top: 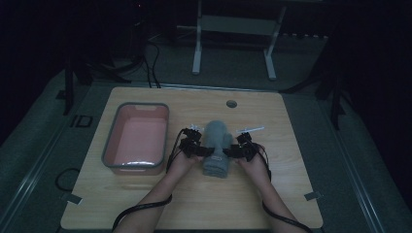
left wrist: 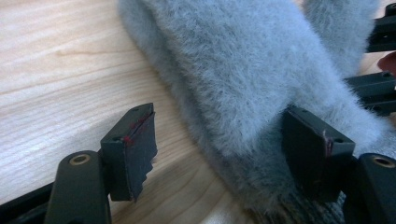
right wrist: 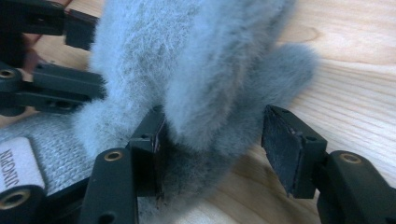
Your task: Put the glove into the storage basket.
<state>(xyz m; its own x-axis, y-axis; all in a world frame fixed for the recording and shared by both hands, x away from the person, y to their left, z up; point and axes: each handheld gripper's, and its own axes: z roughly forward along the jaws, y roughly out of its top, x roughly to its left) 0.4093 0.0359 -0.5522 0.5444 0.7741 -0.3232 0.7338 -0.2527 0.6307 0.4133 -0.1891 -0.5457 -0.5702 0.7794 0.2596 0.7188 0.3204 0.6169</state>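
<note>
A fuzzy grey mitten [top: 217, 145] lies in the middle of the wooden table [top: 194, 204], thumb pointing right, knitted cuff toward the person. My left gripper [top: 204, 151] is at its left edge, my right gripper [top: 229, 152] at its right edge. In the left gripper view my left gripper [left wrist: 224, 140] is open; its right jaw presses into the mitten [left wrist: 243, 70] and its left jaw stands free over bare wood. In the right gripper view my right gripper [right wrist: 215, 144] is open, its left jaw tucked against the mitten [right wrist: 187, 70] and fur bulging between the jaws. The cuff [right wrist: 60, 144] carries a white label.
A pink tub with a grey rim [top: 141, 105] stands left of the mitten, close to my left hand. A round hole [top: 231, 104] is in the table's far edge. A white desk frame [top: 233, 29] stands beyond the table on dark floor.
</note>
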